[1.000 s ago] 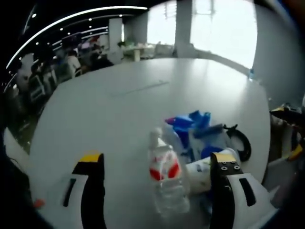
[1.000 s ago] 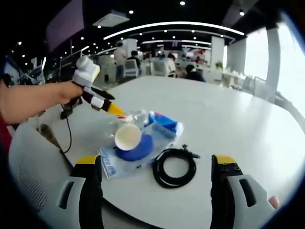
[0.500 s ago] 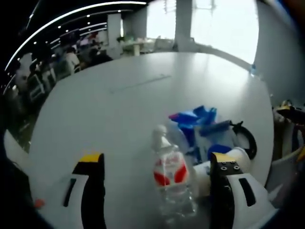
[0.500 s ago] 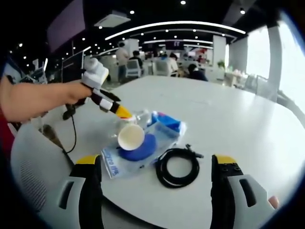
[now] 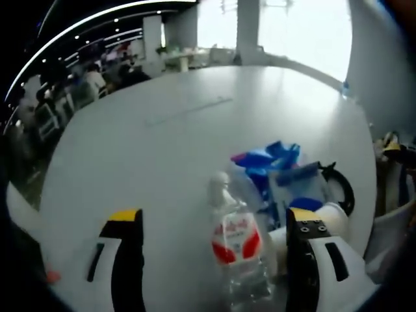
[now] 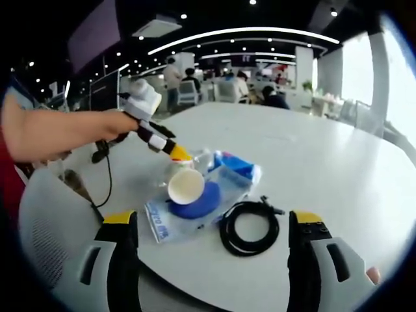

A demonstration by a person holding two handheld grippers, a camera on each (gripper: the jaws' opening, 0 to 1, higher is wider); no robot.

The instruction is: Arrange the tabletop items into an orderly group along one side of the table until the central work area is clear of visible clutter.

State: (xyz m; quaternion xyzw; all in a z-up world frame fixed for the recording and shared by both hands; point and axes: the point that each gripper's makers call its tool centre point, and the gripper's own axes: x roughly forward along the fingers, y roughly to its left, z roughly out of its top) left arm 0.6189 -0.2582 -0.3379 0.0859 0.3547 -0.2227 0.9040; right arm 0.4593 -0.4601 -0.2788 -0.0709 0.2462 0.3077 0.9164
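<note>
Left gripper view: the left tool (image 5: pixel 211 260) is spread wide, nothing held. A clear water bottle (image 5: pixel 237 250), red label, lies between the jaws on the white table (image 5: pixel 162 149). A white paper cup (image 5: pixel 325 221) lies on its side just beside it, against blue-packed clear bags (image 5: pixel 279 172).

Right gripper view: the right tool (image 6: pixel 214 260) is also wide, empty. A coiled black cable (image 6: pixel 250 227) lies near the table's near edge, beside the bags (image 6: pixel 195 205) and cup (image 6: pixel 186 186). The left tool (image 6: pixel 166 144) reaches in over the bottle (image 6: pixel 198 158).

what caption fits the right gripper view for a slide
Open hand-held gripper faces a coiled black cable, paper cup and blue plastic pouch on a white table.
</note>
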